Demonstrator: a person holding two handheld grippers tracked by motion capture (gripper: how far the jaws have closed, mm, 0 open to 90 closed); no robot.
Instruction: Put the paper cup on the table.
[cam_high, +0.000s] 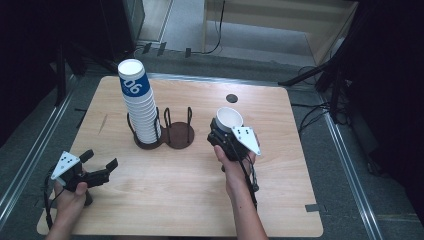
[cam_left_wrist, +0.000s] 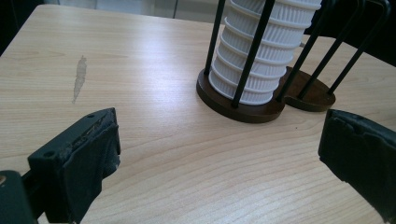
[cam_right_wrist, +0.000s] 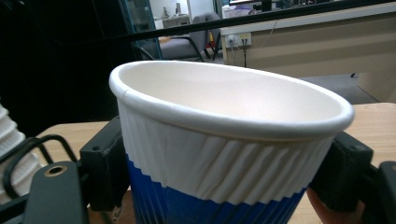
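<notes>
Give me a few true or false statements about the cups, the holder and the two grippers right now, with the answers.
1. The right gripper is shut on a paper cup. True.
2. The held cup lies on its side. False: it is upright, mouth up.
3. The cup stack stands in the left ring of the holder. True.
4. The holder's right ring is also full of cups. False: it is empty.
5. The left gripper grips a cup. False: its jaws stand open above the table with nothing between them.
</notes>
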